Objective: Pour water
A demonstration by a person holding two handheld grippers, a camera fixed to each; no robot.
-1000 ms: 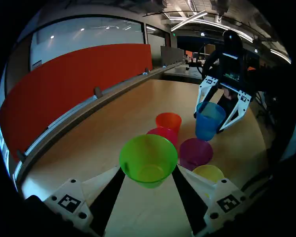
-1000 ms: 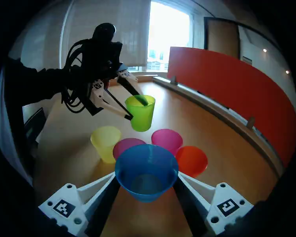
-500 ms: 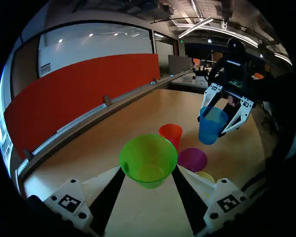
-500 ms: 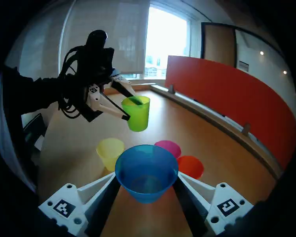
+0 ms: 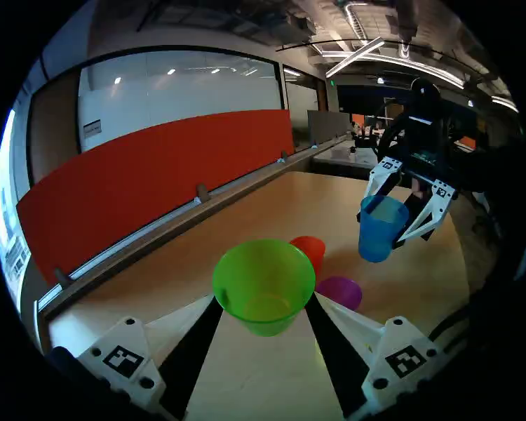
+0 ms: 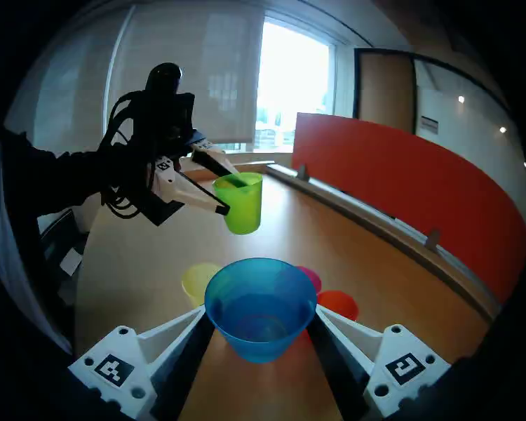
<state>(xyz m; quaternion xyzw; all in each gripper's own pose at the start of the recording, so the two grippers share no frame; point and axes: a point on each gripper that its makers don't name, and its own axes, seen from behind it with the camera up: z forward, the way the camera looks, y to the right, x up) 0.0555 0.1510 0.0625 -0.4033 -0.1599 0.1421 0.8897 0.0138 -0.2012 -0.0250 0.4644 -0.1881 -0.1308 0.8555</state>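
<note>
Lifted higher off table (image 5: pixel 298 203) over the last second, left gripper (image 5: pixel 263 303) clamped on green cup (image 5: pixel 263 281), right gripper (image 6: pixel 261 319) clamped on blue cup (image 6: pixel 260 302), both upright in mid-air above orange cup (image 5: pixel 309 248) and purple cup (image 5: pixel 341 291); lift looks done, no tilt yet, pour pending

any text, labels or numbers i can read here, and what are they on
No legible text anywhere.
Wall notice above the orange partition: too blurred to read.
On the left gripper and right gripper: black-and-white square markers, no letters.
On the green cup and blue cup: no print.
</note>
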